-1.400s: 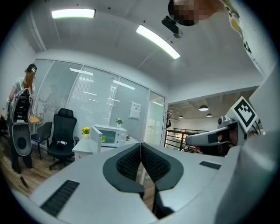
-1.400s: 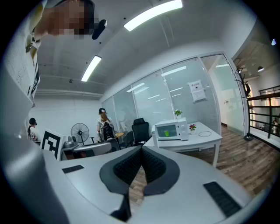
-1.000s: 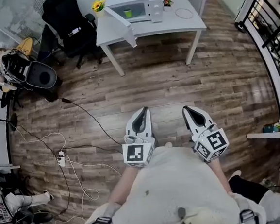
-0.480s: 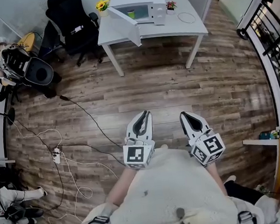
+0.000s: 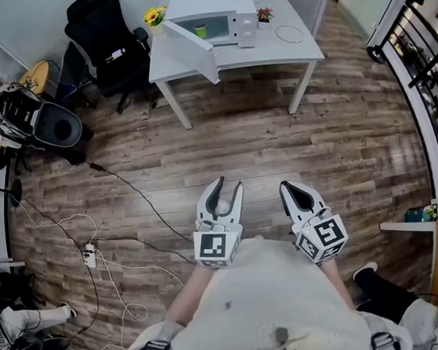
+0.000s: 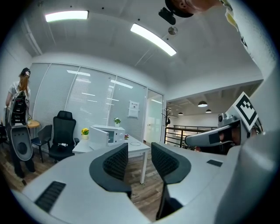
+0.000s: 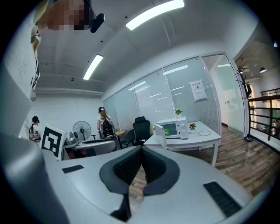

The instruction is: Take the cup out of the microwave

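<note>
While I stand back on the wood floor (image 5: 292,141), both tools hang empty.
My left tool (image 5: 228,185) has just been opening, with nothing between its jaws; my right tool (image 5: 287,186) is closed on nothing. Far ahead, the green cup (image 5: 201,32) sits inside the open-doored microwave (image 5: 212,3) on the white worktop (image 5: 284,46).

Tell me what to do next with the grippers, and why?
Probably walk up to the table: the microwave is far off, door open, cup inside. The left gripper has just been opening, with nothing in it; the right gripper is shut.
</note>
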A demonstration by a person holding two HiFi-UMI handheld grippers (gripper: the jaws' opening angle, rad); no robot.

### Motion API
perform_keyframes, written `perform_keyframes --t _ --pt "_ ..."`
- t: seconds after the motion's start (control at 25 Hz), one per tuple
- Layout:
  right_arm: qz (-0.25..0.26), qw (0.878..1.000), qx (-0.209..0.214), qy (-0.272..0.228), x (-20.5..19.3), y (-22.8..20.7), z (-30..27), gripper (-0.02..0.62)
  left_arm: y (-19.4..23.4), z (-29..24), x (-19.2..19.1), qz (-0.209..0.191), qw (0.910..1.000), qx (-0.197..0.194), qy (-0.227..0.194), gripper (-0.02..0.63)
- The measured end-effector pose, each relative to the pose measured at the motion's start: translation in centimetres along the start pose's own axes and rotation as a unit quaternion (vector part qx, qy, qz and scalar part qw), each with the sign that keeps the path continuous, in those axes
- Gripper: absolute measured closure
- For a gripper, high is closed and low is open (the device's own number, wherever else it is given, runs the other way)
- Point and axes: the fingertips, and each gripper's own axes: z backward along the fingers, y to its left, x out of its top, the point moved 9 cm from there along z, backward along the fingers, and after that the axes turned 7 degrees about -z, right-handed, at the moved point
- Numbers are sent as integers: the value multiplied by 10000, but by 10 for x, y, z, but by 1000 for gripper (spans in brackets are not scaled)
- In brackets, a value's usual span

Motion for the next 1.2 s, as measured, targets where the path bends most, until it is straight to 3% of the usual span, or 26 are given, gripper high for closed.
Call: perform_keyframes --t 0.48,1.2 --pt "-126 9997 -222 -30 27 -16 -91 588 81 -74 7 -26 9999 -149 68 442" --pt "-213 9970 -695 -278 51 -18 -226 588 209 -163 12 -223 9978 -574 -236 442"
